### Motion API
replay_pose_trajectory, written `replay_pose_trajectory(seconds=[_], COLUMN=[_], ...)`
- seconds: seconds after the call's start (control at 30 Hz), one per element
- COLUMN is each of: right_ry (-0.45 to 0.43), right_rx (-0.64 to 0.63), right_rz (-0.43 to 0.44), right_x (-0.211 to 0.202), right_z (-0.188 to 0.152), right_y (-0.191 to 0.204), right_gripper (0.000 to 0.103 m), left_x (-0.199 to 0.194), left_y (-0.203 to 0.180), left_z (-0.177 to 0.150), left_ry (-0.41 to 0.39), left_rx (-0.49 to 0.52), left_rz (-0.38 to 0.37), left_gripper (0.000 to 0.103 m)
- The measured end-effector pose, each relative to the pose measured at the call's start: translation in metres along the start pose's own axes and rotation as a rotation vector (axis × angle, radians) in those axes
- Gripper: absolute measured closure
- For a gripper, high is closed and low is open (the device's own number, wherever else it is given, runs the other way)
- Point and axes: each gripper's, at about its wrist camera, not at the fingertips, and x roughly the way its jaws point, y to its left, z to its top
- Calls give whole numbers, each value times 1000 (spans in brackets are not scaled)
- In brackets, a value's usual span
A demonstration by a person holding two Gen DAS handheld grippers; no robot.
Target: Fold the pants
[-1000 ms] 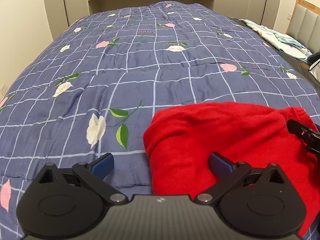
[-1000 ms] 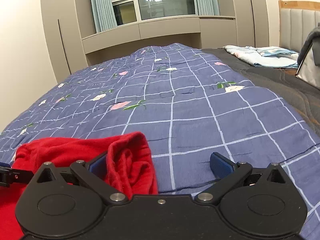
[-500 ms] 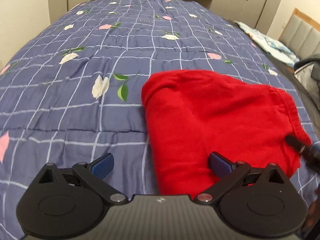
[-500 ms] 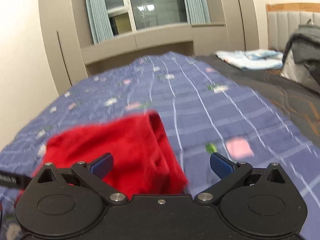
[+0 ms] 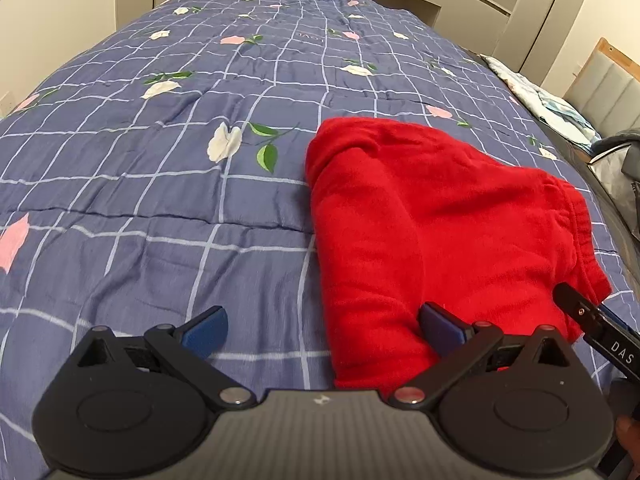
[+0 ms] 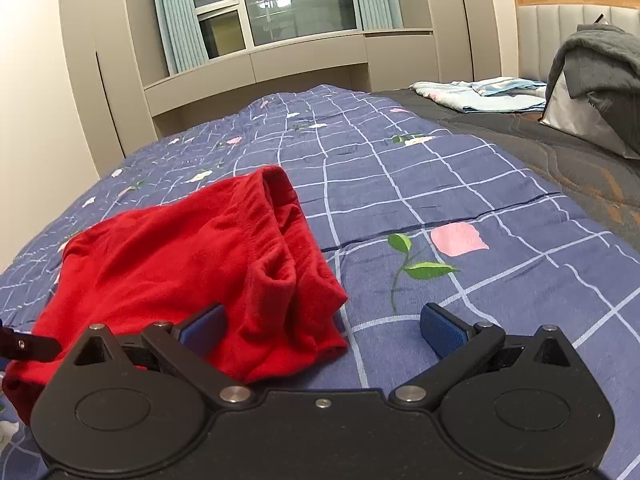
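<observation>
The red pants (image 5: 432,220) lie folded into a compact bundle on the blue floral quilt (image 5: 160,200); in the right wrist view they (image 6: 192,256) lie with the elastic waistband on the right side. My left gripper (image 5: 324,326) is open and empty, above the near left edge of the bundle, its right pad over the fabric. My right gripper (image 6: 324,326) is open and empty, over the bundle's near right corner. The tip of the right gripper (image 5: 588,316) shows at the bundle's right edge in the left wrist view.
The quilt (image 6: 460,200) covers most of the bed. A dark blanket (image 6: 560,152) lies to the right, with light blue folded cloth (image 6: 480,94), a grey garment (image 6: 596,56) and a headboard (image 6: 548,28) beyond. Cabinets and a window (image 6: 280,8) stand behind the bed.
Both grippers have pulled back and risen from the pants, so more of the folded bundle shows. The bundle lies still on the quilt.
</observation>
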Motion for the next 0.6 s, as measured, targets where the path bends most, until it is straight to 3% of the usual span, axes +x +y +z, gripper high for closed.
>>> replay_pose_trajectory(seconds=[0.6], right_ry=[-11], right_rx=[22], right_rz=[17], right_x=[-2], right_z=[-2], right_y=[-5], right_gripper=[0], left_x=[-1], left_y=[3], left_z=[-6], left_ry=[4], left_rx=[-15], left_rz=[-27], left_gripper=[0])
